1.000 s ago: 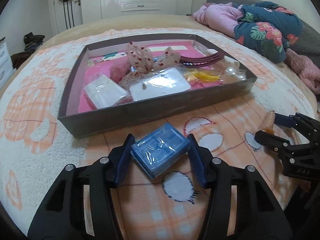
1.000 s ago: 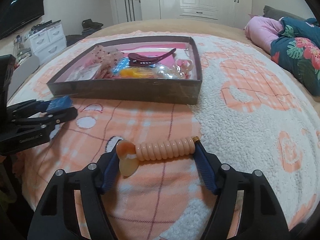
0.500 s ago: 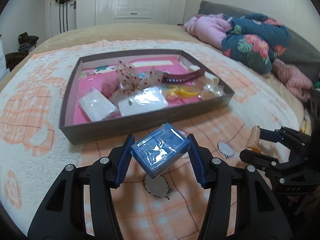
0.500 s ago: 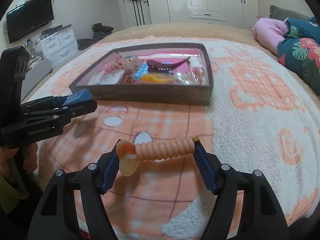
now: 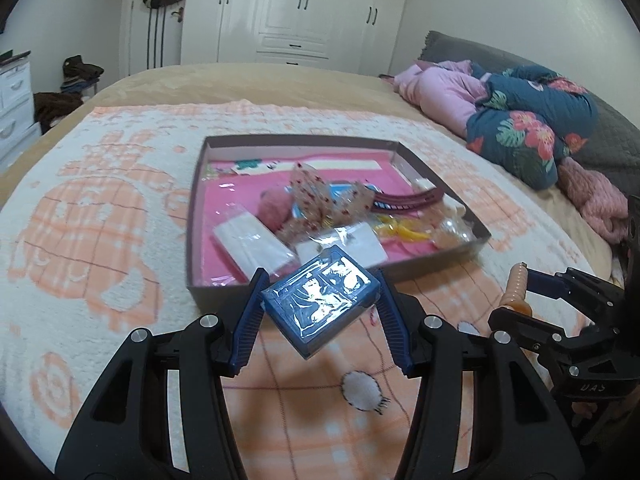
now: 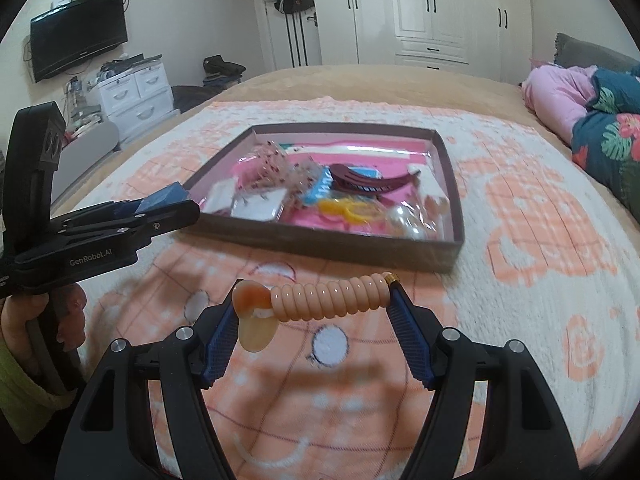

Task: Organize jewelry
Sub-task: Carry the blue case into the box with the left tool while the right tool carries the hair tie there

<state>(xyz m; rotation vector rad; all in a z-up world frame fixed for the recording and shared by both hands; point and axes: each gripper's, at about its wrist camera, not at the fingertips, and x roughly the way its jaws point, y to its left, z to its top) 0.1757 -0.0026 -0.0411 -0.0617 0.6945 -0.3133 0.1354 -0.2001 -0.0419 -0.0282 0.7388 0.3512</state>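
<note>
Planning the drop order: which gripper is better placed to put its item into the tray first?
Left, probably. The left gripper holds the blue box right at the tray's near wall; the right gripper, with the coil, sits farther back.

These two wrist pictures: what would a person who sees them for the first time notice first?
Most likely the two held items in front: the left claw grips a small blue box wrapped in shiny film, and the right claw holds a peach spiral hair tie stretched between its fingers. Behind them, on the orange-and-white blanket, lies a shallow dark tray full of colourful accessories.
</note>
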